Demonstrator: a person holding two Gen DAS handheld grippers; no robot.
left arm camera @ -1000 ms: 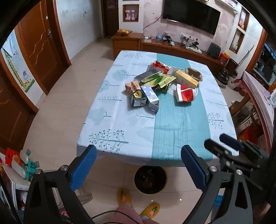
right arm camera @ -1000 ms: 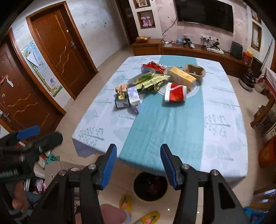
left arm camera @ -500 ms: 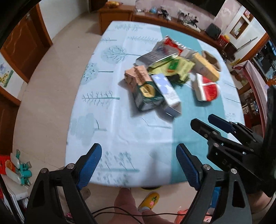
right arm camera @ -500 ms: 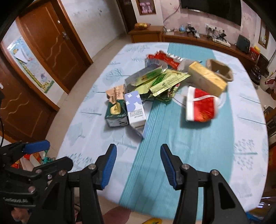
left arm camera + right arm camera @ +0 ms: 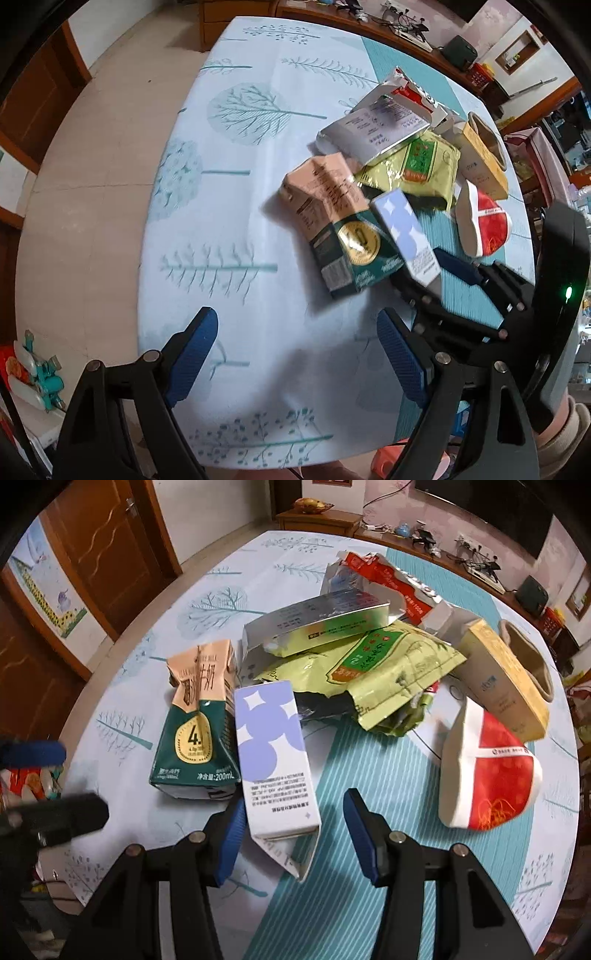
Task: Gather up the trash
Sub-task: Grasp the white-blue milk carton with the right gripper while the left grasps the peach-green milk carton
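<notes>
Right gripper [image 5: 293, 834] low over the table [image 5: 424, 904], fingers apart, straddling the near end of the white-and-lilac box [image 5: 271, 753]. Left pad [image 5: 232, 840] just beside or touching the box's left edge, hard to tell which; right pad [image 5: 360, 829] apart from it, open cloth between. Nothing clamped. Box lying flat, running from 6 toward 12 o'clock between the pads, its torn flap spilling toward 5 o'clock.

At 10 o'clock of that gripper, touching the box's left side: green-and-peach milk carton [image 5: 201, 725], crushed at the top. At 2 o'clock, apart from the box: red-and-white paper cup [image 5: 487, 771], flattened, on its side. Farther at 12 to 1 o'clock: yellow-green pouch [image 5: 384, 668], partly over the box's far end. On top of the pouch, a silver carton [image 5: 317, 622]. Beyond it, a red-and-silver wrapper [image 5: 384, 579]. At 1 o'clock, far right of the heap, a yellow box [image 5: 502, 672] with a brown paper cup [image 5: 526, 657] behind it.

Left gripper [image 5: 297, 354] hovering above bare cloth near the table's [image 5: 221, 221] edge, fingers wide apart, holding and touching nothing. Milk carton [image 5: 332, 229] at its 12 to 1 o'clock, well clear of the pads. Right gripper [image 5: 428, 277] at its 2 o'clock, around the lilac box's [image 5: 404, 230] near end.
</notes>
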